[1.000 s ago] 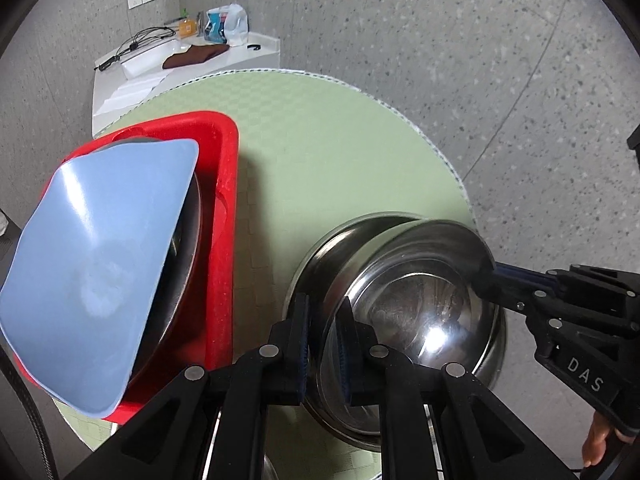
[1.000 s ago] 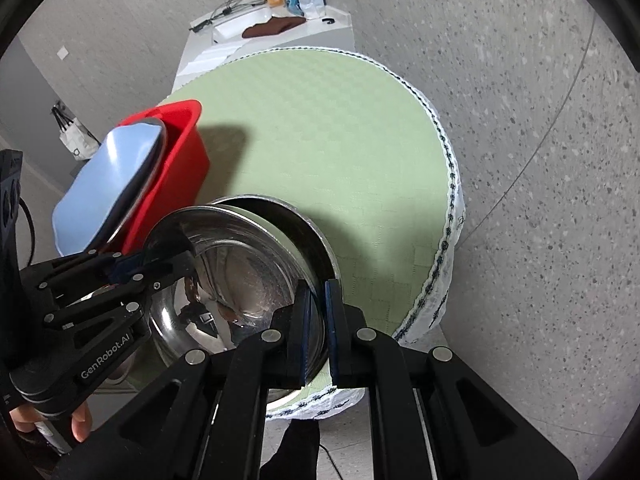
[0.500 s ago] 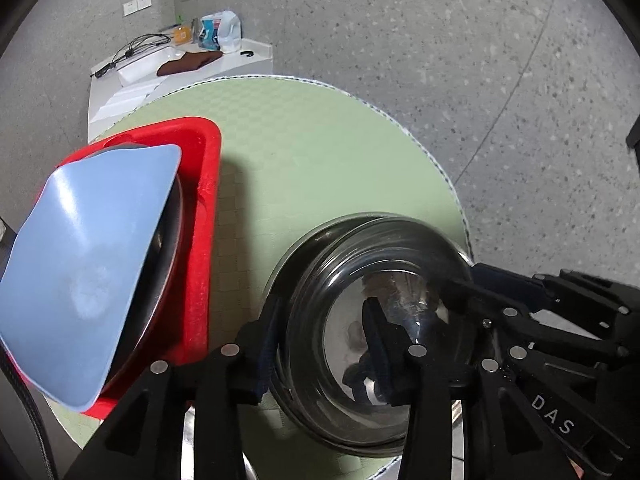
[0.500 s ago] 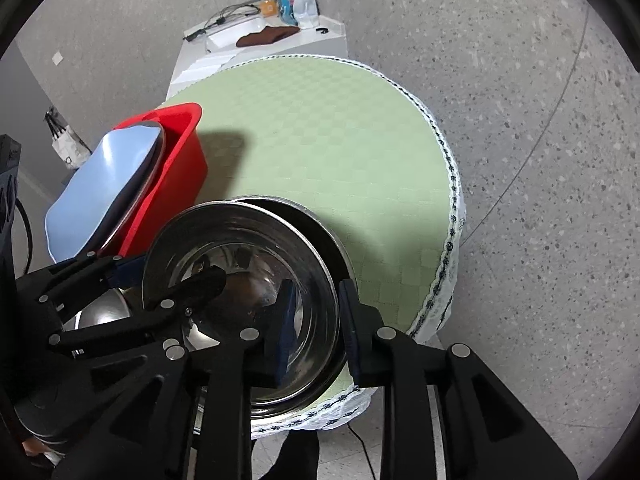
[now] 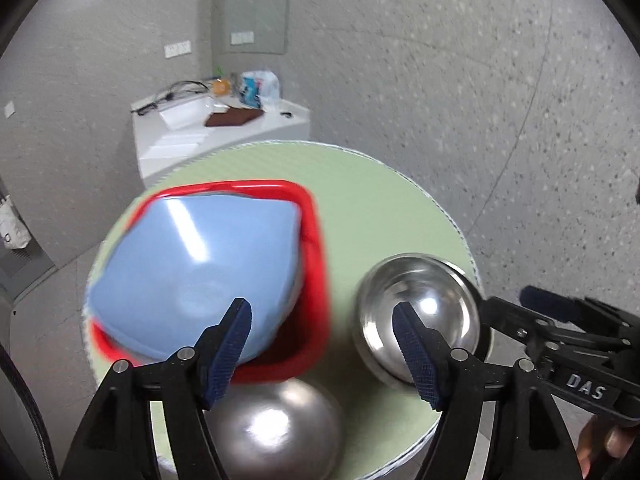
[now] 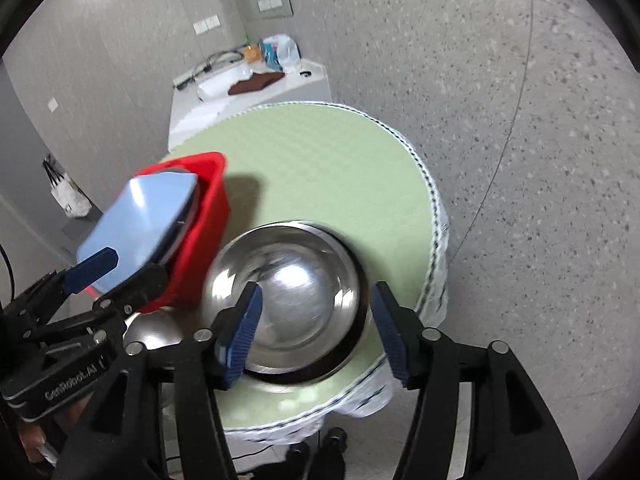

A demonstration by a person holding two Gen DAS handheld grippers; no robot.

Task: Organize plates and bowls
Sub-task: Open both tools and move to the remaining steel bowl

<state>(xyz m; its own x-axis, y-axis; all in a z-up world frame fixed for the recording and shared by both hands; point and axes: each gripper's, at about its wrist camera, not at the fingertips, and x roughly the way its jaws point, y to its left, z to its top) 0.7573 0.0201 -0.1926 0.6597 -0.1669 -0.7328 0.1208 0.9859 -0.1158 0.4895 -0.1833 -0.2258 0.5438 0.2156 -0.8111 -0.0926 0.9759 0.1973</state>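
1. The right gripper (image 6: 316,330) is spread wide and empty; the steel bowl (image 6: 288,300) sits just ahead between its finger lines, nested in a larger bowl at the table's (image 6: 320,160) near edge.
2. The left gripper (image 5: 322,346) is likewise spread and empty, facing the gap between that bowl and the red bin (image 5: 316,280).
3. The blue plate (image 5: 192,276) leans in the bin at the table's left edge; a second steel bowl (image 5: 276,428) lies below the left gripper.
4. Judgement: the right gripper is nearer the nested bowls.

A speckled grey floor (image 6: 520,160) surrounded the round green table (image 6: 320,160); at eleven o'clock stood a cluttered white cabinet (image 5: 224,136) against grey walls (image 5: 100,40).
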